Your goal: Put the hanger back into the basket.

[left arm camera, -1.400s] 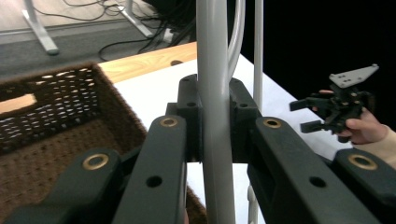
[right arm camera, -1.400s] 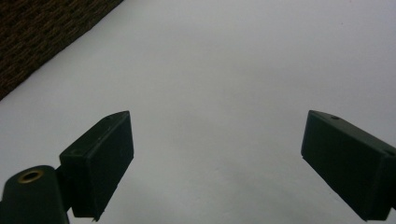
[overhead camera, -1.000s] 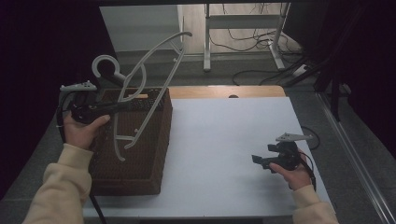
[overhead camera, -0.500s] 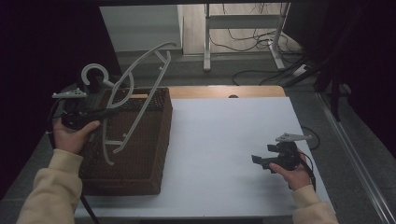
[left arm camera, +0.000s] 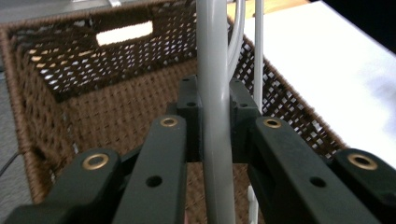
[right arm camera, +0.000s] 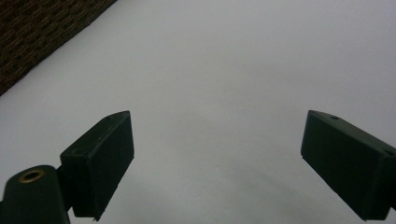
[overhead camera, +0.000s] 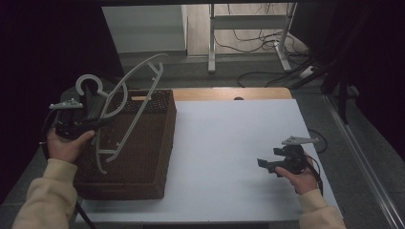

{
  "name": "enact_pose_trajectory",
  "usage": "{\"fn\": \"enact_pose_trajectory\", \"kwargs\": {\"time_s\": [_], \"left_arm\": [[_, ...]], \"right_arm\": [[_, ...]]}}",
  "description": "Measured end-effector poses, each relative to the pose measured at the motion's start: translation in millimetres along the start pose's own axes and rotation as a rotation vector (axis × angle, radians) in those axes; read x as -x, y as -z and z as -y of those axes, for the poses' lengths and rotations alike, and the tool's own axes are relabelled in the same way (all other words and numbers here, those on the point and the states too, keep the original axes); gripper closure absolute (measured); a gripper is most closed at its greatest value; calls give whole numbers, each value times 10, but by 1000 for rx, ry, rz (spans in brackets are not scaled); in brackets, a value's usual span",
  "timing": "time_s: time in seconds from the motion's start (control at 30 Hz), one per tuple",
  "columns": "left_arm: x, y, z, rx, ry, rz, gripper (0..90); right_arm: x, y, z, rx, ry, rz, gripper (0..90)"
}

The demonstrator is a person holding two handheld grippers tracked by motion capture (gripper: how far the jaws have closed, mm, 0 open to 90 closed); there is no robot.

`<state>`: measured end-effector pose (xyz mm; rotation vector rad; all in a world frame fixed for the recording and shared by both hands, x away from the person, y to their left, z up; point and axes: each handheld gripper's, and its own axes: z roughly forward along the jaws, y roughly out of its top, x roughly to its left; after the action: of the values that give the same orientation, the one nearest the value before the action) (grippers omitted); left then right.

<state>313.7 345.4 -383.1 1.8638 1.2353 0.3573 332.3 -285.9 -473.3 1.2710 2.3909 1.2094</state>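
Observation:
A grey plastic clothes hanger (overhead camera: 125,102) stands tilted over the brown wicker basket (overhead camera: 152,157) at the table's left. My left gripper (overhead camera: 98,123) is shut on the hanger's neck just below the hook. In the left gripper view the grey hanger bar (left arm camera: 214,93) runs upright between the two black pads (left arm camera: 190,116), with the basket's inside (left arm camera: 102,107) behind it. My right gripper (overhead camera: 265,165) rests low over the white table top (overhead camera: 229,138) at the right, jaws wide open. The right gripper view shows its fingertips (right arm camera: 100,158) far apart with bare table between them.
The basket has a cut-out handle (left arm camera: 124,32) in its far wall. A wooden strip (overhead camera: 229,93) runs along the table's far edge. Beyond it on the floor stand metal desk legs (overhead camera: 248,43) with cables. A corner of the basket (right arm camera: 42,32) appears in the right gripper view.
My left hand has carried the hanger leftward and down toward the basket's left side. The right hand has stayed where it was.

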Motion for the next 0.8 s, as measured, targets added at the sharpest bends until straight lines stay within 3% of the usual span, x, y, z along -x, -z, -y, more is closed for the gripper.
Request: {"fn": "enact_pose_trajectory", "kwargs": {"time_s": [0.3, 0.47, 0.8], "left_arm": [[-36, -52, 204, -67, -24, -51, 791], [-63, -69, 304, -86, -15, -59, 791], [-37, -132, 467, -157, -48, -80, 790]], "right_arm": [[-3, -7, 3, -2, 2, 1, 95], [-2, -8, 3, -3, -1, 2, 95], [16, 3, 3, 2, -4, 5, 94]]}}
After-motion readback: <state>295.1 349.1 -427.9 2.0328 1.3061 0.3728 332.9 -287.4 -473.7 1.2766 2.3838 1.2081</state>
